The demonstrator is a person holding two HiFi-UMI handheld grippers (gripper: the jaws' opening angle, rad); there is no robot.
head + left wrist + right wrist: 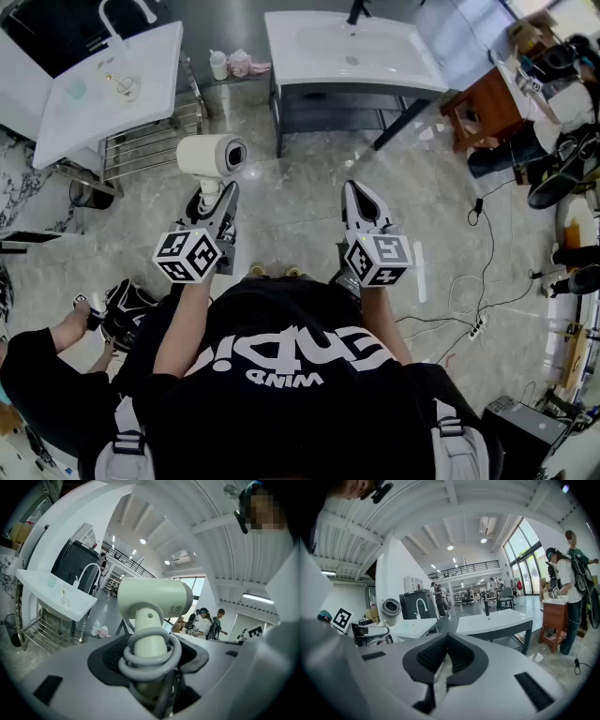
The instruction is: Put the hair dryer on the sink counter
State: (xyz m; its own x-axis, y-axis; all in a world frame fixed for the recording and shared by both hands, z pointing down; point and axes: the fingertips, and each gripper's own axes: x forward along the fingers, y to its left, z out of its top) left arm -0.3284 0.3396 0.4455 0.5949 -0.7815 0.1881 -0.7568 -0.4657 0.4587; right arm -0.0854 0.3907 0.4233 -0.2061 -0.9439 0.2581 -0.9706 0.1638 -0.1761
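Hair dryer (pixel 213 155) is clenched upright by its handle in left tongs (pixel 216 195) for carriage toward the sink counter (pixel 398 67); right tongs (pixel 362 195) are closed, empty.

Shirt (pixel 291 361), black, behind the jaws of both grippers in the head view: white print seen upside down. The small line reads "WIND"; the larger line beside it cannot be read with certainty.

Hair dryer (pixel 154 597), handle clamped between the jaws of the left gripper (pixel 220 195): small round marks and fine print on the barrel's side, too small to read.

Cubes (pixel 187 255) behind the jaws of the left gripper and the right gripper (pixel 361 194): black-and-white square codes, no letters or numbers.
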